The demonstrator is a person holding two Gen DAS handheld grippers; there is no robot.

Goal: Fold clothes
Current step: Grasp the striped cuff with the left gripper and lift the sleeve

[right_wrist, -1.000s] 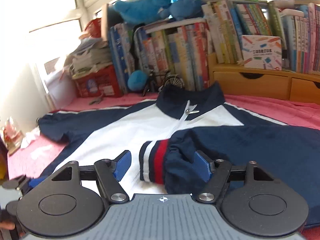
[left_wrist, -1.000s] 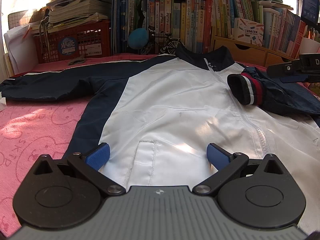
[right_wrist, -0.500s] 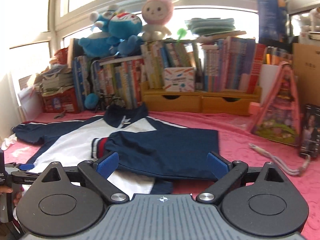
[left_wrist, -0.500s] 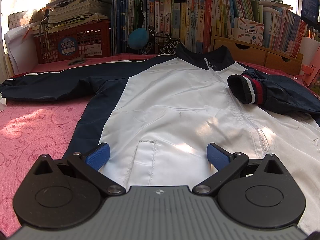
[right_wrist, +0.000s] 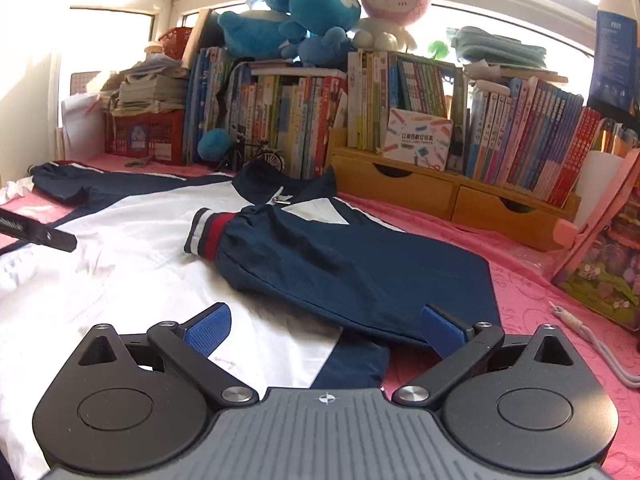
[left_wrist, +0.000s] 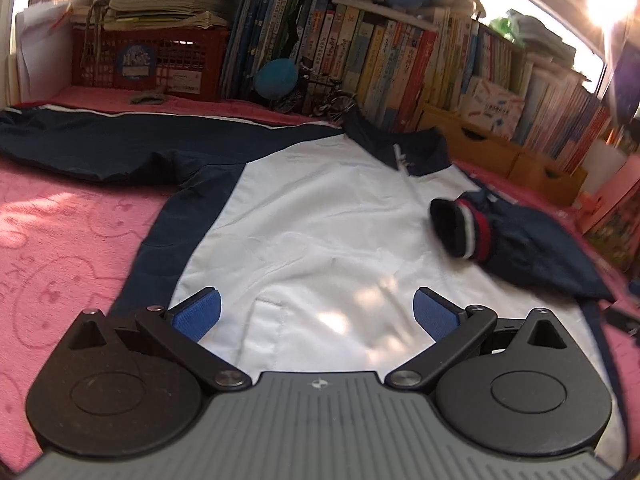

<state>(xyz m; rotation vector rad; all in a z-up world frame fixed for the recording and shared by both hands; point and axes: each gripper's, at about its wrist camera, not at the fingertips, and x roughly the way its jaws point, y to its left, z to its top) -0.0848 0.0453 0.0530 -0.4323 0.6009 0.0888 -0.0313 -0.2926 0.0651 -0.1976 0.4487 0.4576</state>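
Note:
A navy and white jacket lies front up on the pink cloth, collar toward the books. Its one sleeve is folded across the white chest, the striped cuff near the zip. The other sleeve lies stretched out flat to the far left. My left gripper is open and empty above the jacket's lower front. My right gripper is open and empty above the folded sleeve's lower edge. A part of the left gripper shows at the left in the right wrist view.
Rows of books and a wooden drawer unit line the back. A red crate with paper stacks stands back left. Plush toys sit on top. A pink house-shaped box and a white cable lie at the right.
The right gripper has pulled back from the folded sleeve and opened wider. The left gripper has lifted and swung left a little, still open. The sleeve stays folded on the chest.

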